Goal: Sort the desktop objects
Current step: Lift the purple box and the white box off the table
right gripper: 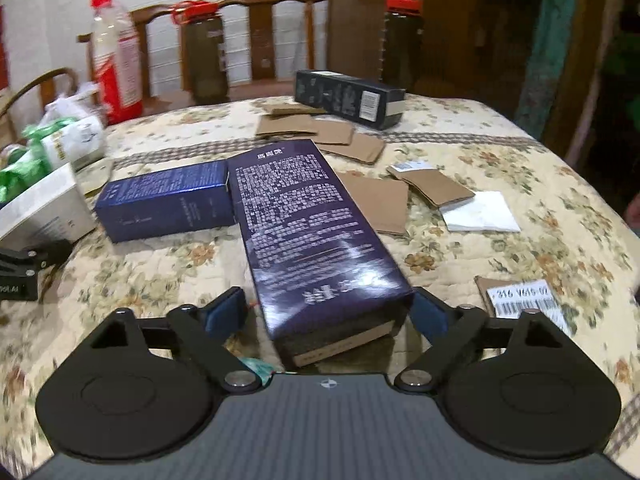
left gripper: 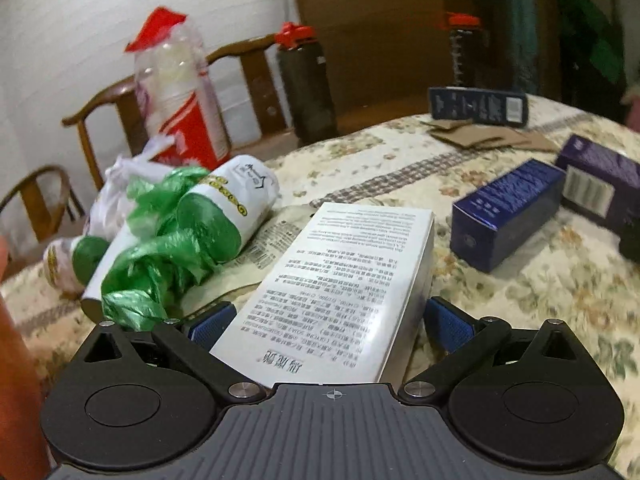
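Observation:
In the left wrist view my left gripper point(left gripper: 326, 322) has a white printed box point(left gripper: 336, 280) between its blue pads; the jaws stand wide and do not press its sides. The white box also shows in the right wrist view point(right gripper: 38, 206). My right gripper point(right gripper: 326, 312) is open around the near end of a long dark purple box point(right gripper: 308, 224) lying on the floral tablecloth point(right gripper: 500, 252); its pads stand just off the box's sides. A blue box point(right gripper: 168, 202) lies beside it, also in the left wrist view point(left gripper: 504, 212).
Green bag rolls point(left gripper: 188, 220) lie left of the white box. A dark box point(right gripper: 348, 98), cardboard pieces point(right gripper: 348, 140), a white paper point(right gripper: 480, 212) and a labelled card point(right gripper: 520, 300) lie on the table. Two dark bottles point(right gripper: 204, 52) and a red-white bag point(left gripper: 180, 96) stand at the far edge by chairs.

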`<state>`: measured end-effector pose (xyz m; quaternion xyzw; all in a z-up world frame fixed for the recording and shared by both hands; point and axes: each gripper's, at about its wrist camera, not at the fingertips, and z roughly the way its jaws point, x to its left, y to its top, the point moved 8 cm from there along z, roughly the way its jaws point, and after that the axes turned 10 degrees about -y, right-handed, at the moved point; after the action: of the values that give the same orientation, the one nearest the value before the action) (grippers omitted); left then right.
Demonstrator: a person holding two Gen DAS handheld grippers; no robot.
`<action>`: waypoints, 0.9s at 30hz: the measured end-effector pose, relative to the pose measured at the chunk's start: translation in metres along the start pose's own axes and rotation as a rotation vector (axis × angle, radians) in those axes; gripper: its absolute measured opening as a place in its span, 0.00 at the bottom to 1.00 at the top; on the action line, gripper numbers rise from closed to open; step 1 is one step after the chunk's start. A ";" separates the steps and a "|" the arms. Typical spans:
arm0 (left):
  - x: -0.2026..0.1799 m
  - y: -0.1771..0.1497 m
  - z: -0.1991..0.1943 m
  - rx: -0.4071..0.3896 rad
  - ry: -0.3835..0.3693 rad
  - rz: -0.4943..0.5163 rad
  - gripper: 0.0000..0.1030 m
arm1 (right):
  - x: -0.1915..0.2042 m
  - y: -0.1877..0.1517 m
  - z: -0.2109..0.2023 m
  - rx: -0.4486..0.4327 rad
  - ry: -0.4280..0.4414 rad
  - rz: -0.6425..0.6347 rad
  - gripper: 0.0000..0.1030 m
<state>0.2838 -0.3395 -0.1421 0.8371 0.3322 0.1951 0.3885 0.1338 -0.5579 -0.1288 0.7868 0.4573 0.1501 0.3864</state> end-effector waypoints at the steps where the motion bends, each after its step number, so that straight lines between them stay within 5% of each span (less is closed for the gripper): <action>1: 0.000 0.000 0.001 0.003 0.005 -0.014 1.00 | 0.003 0.000 0.001 0.003 -0.017 0.015 0.92; 6: -0.002 0.001 0.004 0.013 0.029 -0.026 0.99 | 0.011 0.000 0.003 0.003 -0.086 0.082 0.93; 10: -0.007 0.001 0.001 0.001 0.022 -0.004 0.90 | 0.023 -0.001 -0.009 -0.021 -0.076 0.061 0.67; 18: -0.014 -0.001 -0.017 -0.062 -0.047 -0.045 0.65 | 0.035 -0.013 -0.029 -0.033 -0.048 0.075 0.66; 27: -0.020 -0.002 -0.041 -0.110 -0.054 -0.063 0.65 | 0.044 -0.014 -0.060 -0.083 -0.016 0.112 0.64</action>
<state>0.2450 -0.3311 -0.1190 0.8084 0.3367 0.1782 0.4488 0.1135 -0.4894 -0.1050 0.7956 0.4032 0.1840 0.4131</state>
